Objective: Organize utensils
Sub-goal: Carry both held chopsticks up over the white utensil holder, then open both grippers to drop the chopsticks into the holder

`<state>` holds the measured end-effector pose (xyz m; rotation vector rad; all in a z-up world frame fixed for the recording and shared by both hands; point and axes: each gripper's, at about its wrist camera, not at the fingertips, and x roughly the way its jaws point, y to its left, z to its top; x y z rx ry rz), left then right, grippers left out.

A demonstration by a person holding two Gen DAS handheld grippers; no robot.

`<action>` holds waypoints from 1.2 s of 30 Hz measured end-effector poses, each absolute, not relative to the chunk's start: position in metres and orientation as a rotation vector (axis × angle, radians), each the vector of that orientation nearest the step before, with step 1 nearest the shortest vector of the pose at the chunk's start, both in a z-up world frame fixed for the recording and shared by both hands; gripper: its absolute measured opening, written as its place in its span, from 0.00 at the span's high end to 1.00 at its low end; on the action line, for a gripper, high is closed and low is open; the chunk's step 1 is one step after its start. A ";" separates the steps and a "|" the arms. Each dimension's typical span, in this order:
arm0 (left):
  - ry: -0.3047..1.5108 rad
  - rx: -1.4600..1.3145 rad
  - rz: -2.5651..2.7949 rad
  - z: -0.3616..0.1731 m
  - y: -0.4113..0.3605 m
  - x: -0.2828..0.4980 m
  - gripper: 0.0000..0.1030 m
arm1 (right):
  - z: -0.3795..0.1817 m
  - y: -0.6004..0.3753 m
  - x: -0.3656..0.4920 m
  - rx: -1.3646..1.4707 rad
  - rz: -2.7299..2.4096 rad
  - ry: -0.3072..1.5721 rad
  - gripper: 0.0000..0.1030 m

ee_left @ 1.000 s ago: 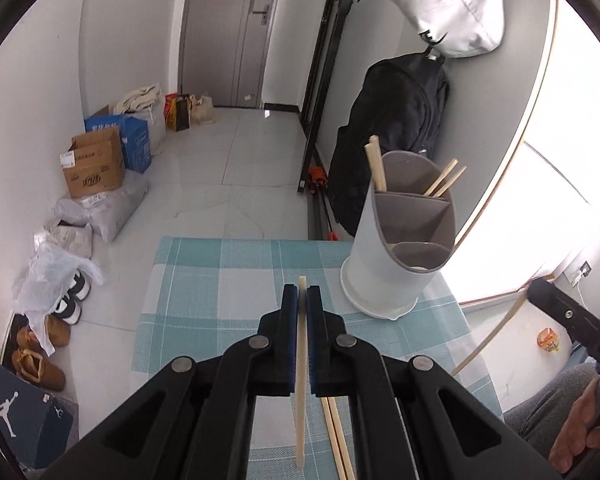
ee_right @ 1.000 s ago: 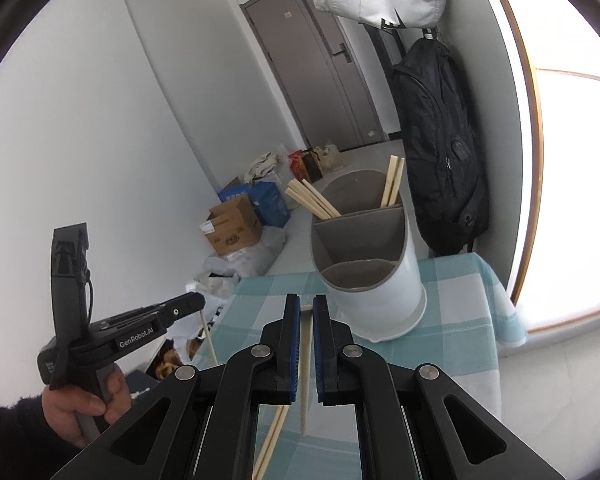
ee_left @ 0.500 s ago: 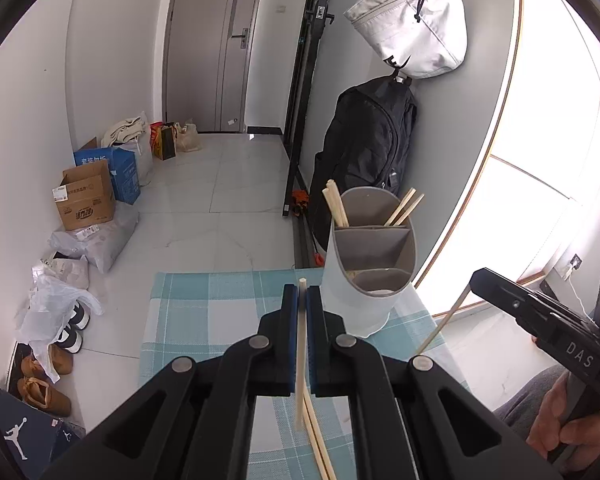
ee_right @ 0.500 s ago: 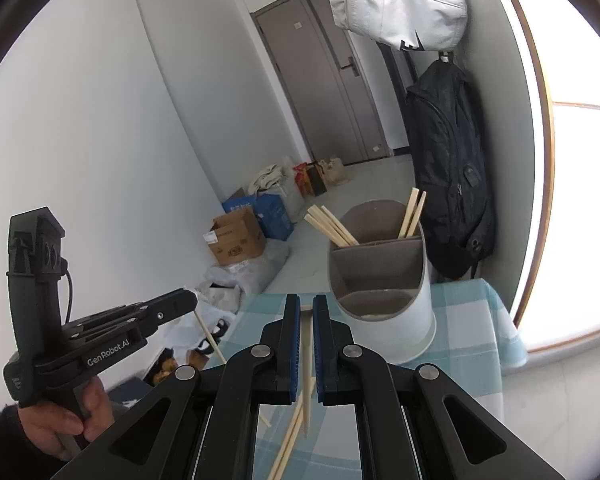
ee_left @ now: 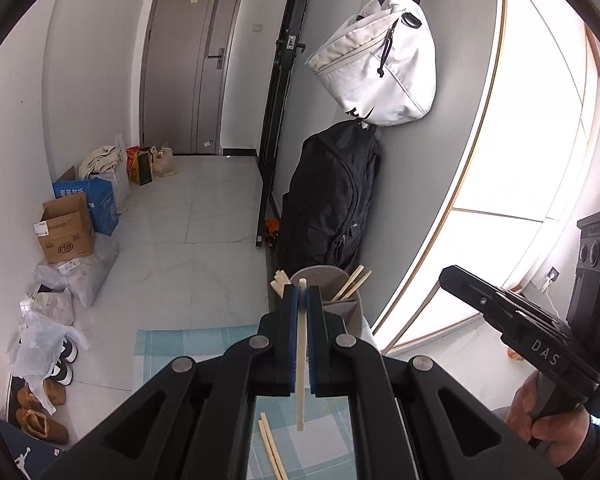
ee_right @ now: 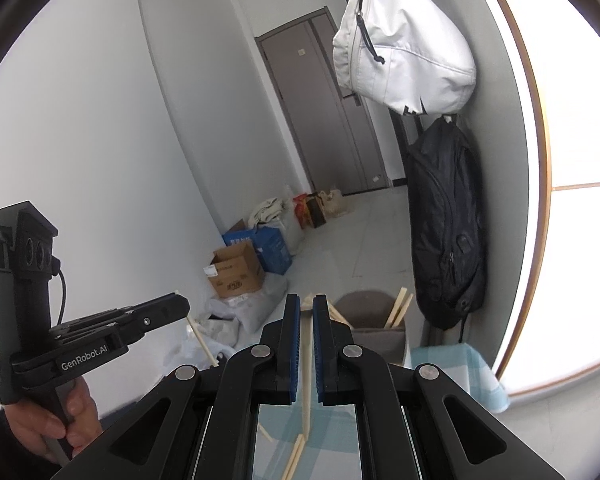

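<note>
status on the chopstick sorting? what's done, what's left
Done: several pale wooden chopsticks already stand in the grey compartmented utensil holder. In hand: the left tongs and right tongs are each shut on one chopstick, held above the table. Left: both need dropping into the holder, and at least two loose chopsticks lie on the teal checked tablecloth.

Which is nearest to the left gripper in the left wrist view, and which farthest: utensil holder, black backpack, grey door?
1. Utensil holder, just beyond the left gripper, on the table.
2. Black backpack, behind the holder, against the wall.
3. Grey door, far end, upper left.
</note>
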<state>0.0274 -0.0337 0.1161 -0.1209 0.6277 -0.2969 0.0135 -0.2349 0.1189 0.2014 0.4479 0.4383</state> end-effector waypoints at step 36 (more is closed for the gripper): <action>0.652 -0.141 -0.316 0.099 -0.068 0.157 1.00 | 0.132 -0.258 0.152 0.154 0.381 0.441 0.95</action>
